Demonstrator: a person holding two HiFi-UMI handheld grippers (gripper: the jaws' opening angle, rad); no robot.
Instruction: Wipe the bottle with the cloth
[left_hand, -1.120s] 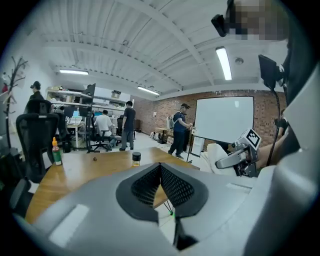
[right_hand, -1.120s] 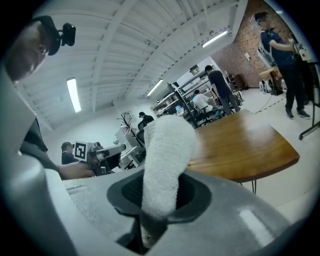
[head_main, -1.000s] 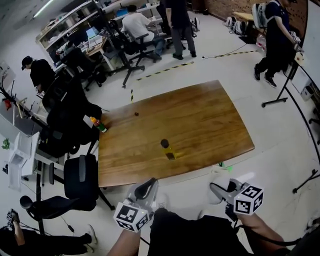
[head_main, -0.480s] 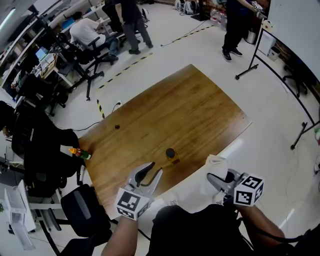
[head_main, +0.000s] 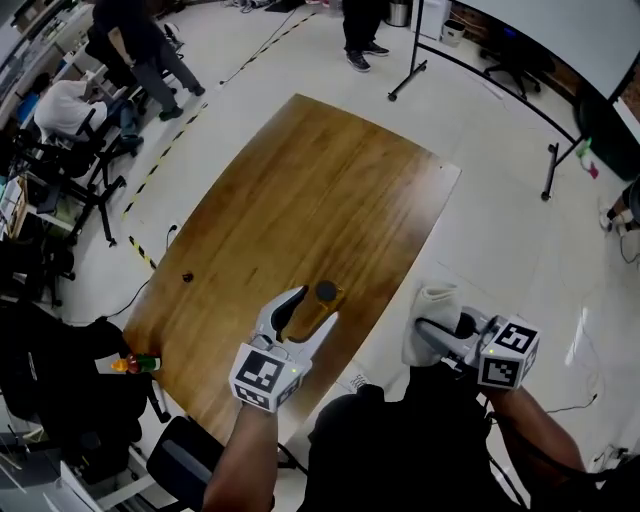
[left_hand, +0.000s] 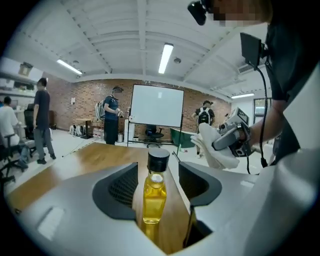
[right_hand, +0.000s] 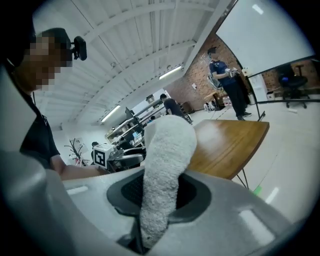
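**Left gripper (head_main: 311, 309) lined up on the upright bottle**

Its jaws have just been opening and now stand spread wide. The bottle (left_hand: 154, 196) (yellow liquid, black cap) shows in the gap between them, at or just past the tips, with neither pad touching it. It stands upright on the counter (head_main: 300, 190), so its long axis is vertical and the jaws would likely close on its sides from straight behind. In the head view it sits at lower centre, near the counter's near edge. The right gripper (head_main: 426, 334), at lower right beyond that edge, pinches the white cloth (right_hand: 165, 165) and lies farther from the bottle.
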